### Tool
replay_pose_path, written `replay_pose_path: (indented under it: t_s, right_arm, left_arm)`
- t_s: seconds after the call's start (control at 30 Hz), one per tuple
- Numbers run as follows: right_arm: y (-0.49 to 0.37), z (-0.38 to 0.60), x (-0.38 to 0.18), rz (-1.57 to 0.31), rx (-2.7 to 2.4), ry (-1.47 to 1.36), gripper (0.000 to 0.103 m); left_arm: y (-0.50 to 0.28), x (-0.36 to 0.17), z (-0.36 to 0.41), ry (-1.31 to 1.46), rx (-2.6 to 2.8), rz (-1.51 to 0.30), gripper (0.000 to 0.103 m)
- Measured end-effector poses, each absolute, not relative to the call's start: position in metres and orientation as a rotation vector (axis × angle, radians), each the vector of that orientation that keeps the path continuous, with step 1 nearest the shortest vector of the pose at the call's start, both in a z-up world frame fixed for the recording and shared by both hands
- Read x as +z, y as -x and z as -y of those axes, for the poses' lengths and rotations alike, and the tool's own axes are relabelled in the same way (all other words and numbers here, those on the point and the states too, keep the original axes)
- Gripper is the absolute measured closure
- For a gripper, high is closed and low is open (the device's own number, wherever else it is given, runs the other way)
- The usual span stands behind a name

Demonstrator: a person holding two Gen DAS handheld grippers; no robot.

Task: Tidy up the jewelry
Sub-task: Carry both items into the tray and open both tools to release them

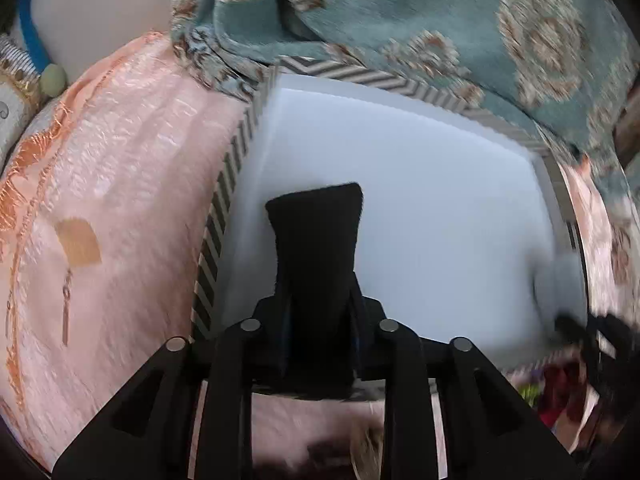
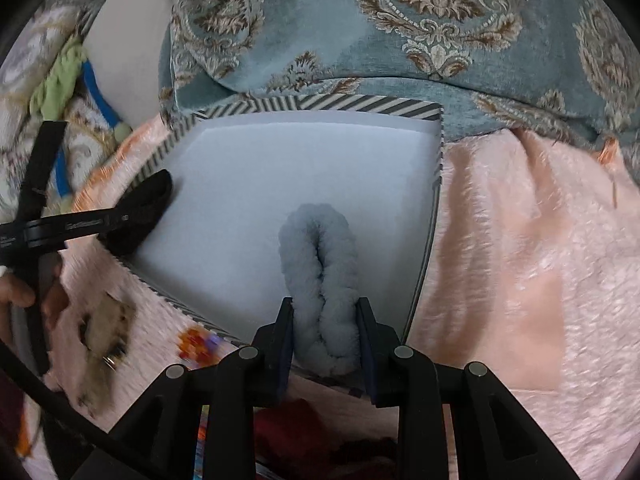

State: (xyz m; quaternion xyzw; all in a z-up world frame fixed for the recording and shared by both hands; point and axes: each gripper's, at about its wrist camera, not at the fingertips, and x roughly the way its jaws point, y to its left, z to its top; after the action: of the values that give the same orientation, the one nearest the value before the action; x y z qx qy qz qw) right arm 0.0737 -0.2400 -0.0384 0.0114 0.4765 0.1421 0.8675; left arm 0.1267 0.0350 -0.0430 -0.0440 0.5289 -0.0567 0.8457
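Plainly, both sets of jaws are pressed together, and neither pinches anything that can be made out. The left gripper wears black fuzzy covers on its fingers, closed into one dark wedge that hangs over the white floor of the striped box. The right gripper wears pale grey fuzzy covers, its two padded fingers meeting along a seam, also above the white floor; in the right wrist view the left gripper shows again at the box's left rim.

No jewelry lies in the box; its white floor is bare. The likely pieces sit outside it: a small tan card with dangling earrings rests on the pink blanket to the left of the box, and a blurred ring-like glint lies on a fuzzy brown patch near the box's lower left corner.

Several risks follow. The thick covers could snag a fine chain or hook, dragging a piece along when the jaws open. The soft, wrinkled blanket gives no firm backing, so a closing pinch may press the earrings into the pile rather than lift them. The box rests on bedding, so a push on its rim might tip or slide it. Motion blur suggests quick movement, which makes a fine pick harder.
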Motion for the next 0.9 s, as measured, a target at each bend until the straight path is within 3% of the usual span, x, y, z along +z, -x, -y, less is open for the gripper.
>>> replay_pose_path:
  t_s: [0.03,0.13,0.2,0.33,0.47,0.6,0.9]
  right_arm:
    - [-0.073,0.243,-0.039,-0.999,0.284,0.0,0.077]
    - [-0.074,0.252,-0.037,-0.999,0.275,-0.012,0.07]
    - [-0.072,0.253,-0.034,-0.994,0.293,-0.047,0.056]
    - [-0.059,0.247,-0.021,-0.952,0.3,-0.067,0.052]
    - [-0.044,0.243,-0.007,-0.911,0.307,-0.085,0.051]
    - [-0.026,0.238,0.006,-0.862,0.314,-0.115,0.042]
    - [0.011,0.22,0.029,-0.806,0.305,-0.072,0.037]
  left_arm:
    - [-0.121,-0.042,-0.033,0.082,-0.125,-1.118,0.065]
    - [-0.11,-0.041,-0.036,0.114,-0.127,-1.12,0.052]
    - [-0.106,-0.037,-0.04,0.13,-0.112,-1.101,0.045]
    - [-0.095,-0.022,-0.043,0.153,-0.104,-1.052,0.035]
    - [-0.075,-0.004,-0.04,0.13,-0.076,-0.986,0.035]
    - [-0.056,0.008,-0.04,0.121,-0.062,-0.95,0.035]
    - [-0.004,0.027,-0.035,0.035,-0.014,-0.883,0.035]
